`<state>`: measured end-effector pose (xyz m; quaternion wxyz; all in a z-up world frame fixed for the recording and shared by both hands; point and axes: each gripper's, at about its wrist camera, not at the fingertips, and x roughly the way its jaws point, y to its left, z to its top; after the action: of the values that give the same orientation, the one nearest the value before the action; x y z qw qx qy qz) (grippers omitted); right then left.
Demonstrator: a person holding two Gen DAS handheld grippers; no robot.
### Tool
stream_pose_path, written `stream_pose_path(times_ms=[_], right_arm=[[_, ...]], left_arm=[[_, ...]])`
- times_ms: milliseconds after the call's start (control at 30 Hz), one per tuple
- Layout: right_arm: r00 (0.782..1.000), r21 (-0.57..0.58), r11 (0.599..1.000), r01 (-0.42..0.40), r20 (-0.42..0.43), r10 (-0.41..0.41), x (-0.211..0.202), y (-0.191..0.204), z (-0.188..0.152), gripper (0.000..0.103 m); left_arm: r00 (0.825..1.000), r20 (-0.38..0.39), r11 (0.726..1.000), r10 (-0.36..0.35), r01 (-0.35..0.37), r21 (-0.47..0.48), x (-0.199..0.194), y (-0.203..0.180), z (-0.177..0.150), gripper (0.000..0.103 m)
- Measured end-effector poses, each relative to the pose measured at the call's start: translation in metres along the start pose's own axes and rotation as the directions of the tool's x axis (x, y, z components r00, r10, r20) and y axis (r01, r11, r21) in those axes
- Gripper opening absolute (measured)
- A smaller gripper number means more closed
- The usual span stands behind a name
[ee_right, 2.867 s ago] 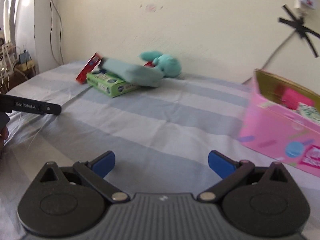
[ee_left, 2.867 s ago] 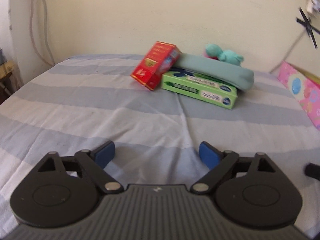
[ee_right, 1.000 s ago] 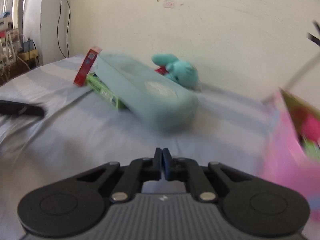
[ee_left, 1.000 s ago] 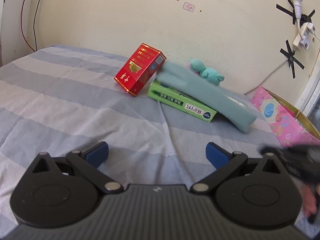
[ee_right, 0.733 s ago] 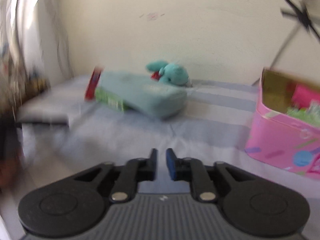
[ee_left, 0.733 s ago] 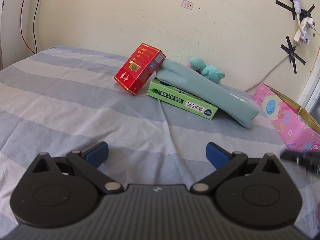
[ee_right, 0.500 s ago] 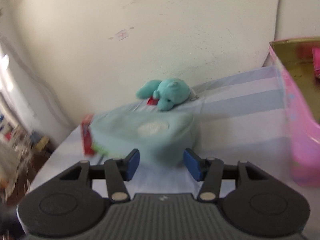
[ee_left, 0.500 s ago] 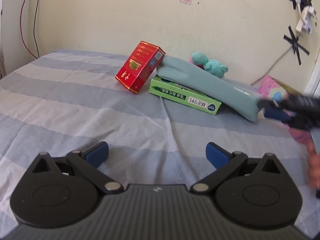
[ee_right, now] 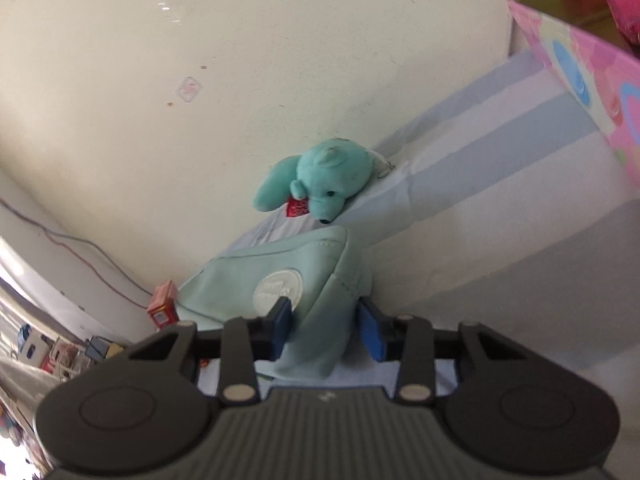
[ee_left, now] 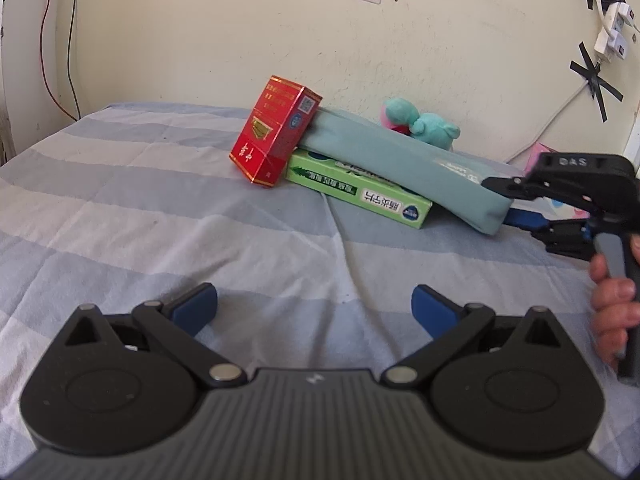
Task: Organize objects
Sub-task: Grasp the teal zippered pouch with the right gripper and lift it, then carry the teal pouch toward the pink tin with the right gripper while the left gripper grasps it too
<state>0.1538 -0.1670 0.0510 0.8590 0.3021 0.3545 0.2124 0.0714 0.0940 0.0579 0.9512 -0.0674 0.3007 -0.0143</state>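
Observation:
A long teal pencil pouch (ee_left: pixel 400 164) lies tilted across a green box (ee_left: pixel 360 192) and against a red box (ee_left: pixel 276 130) on the striped bed. My right gripper (ee_right: pixel 326 330), rolled on its side, has its blue pads on both sides of the pouch's near end (ee_right: pixel 316 304); it also shows in the left wrist view (ee_left: pixel 516 204) at the pouch's right end. My left gripper (ee_left: pixel 314 306) is open and empty, low over the sheet in front of the pile. A teal plush toy (ee_right: pixel 320 184) lies behind the pouch by the wall.
A pink patterned box (ee_right: pixel 592 64) with items inside stands open to the right of the pile. The wall (ee_left: pixel 360 40) runs close behind the objects. Cables and a power strip (ee_left: pixel 608 28) hang on the wall at the right.
My right gripper opened from shut, rolled sideways, moved up to the pouch's end, and its pads now flank it. My left gripper stayed open and nearly still.

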Motion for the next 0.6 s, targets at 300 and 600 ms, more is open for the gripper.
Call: stream_pose_path(times_ms=[300, 600], right_arm=[[0.999, -0.101, 0.994, -0.034, -0.033, 0.031, -0.083, -0.020, -0.038, 0.033], [0.992, -0.125, 0.987, 0.104, 0.089, -0.093, -0.199, -0.078, -0.070, 0.040]], left_arm=[[1.000, -0.004, 1.000, 0.007, -0.007, 0.010, 0.000, -0.001, 0.001, 0.103], [0.999, -0.022, 0.997, 0.049, -0.047, 0.062, 0.003, -0.009, 0.001, 0.103]])
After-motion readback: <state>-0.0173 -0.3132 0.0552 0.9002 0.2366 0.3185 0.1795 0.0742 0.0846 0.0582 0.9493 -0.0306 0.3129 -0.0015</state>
